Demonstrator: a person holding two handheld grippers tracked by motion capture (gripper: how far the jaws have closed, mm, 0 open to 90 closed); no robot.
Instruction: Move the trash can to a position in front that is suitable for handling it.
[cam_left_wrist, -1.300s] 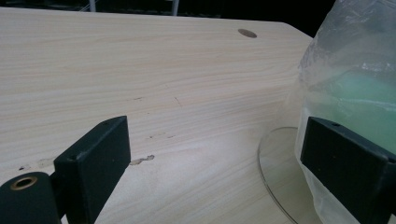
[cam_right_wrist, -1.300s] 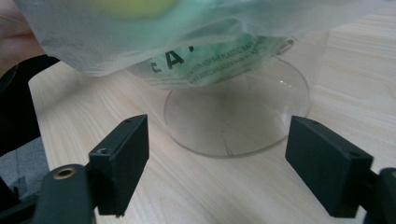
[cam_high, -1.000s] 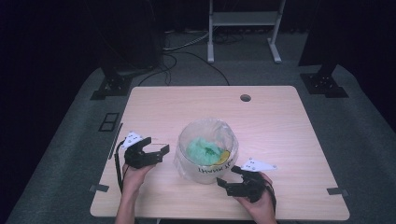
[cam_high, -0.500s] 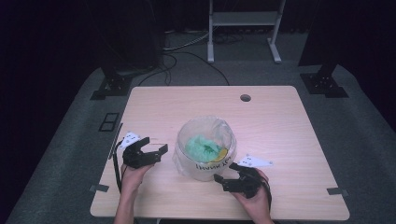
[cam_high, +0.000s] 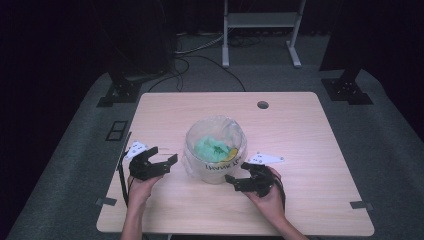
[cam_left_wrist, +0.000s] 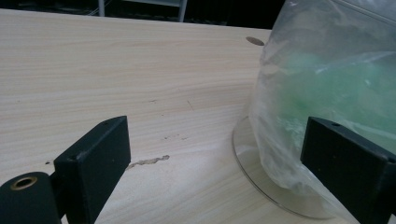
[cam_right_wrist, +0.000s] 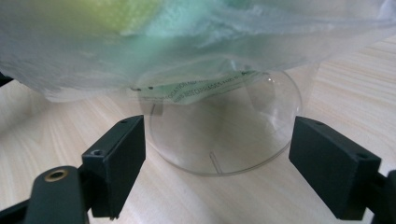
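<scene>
Sitting on the table (cam_high: 310, 150), bag-lined clear container (cam_high: 215, 150) holds green and yellow stuff.

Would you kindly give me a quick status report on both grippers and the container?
Left gripper open, beside the clear container, not touching. Right gripper open at its base. Plastic bag lining it, green stuff inside. Nothing between grippers and container.

We're in a lab or recording studio: black curtains (cam_high: 60, 45) wall off the space, a lone wooden table (cam_high: 300, 130) stands on grey carpet (cam_high: 390, 130), with black stand feet (cam_high: 117, 92), loose cables (cam_high: 200, 47) and a metal rack (cam_high: 260, 22) behind.
</scene>
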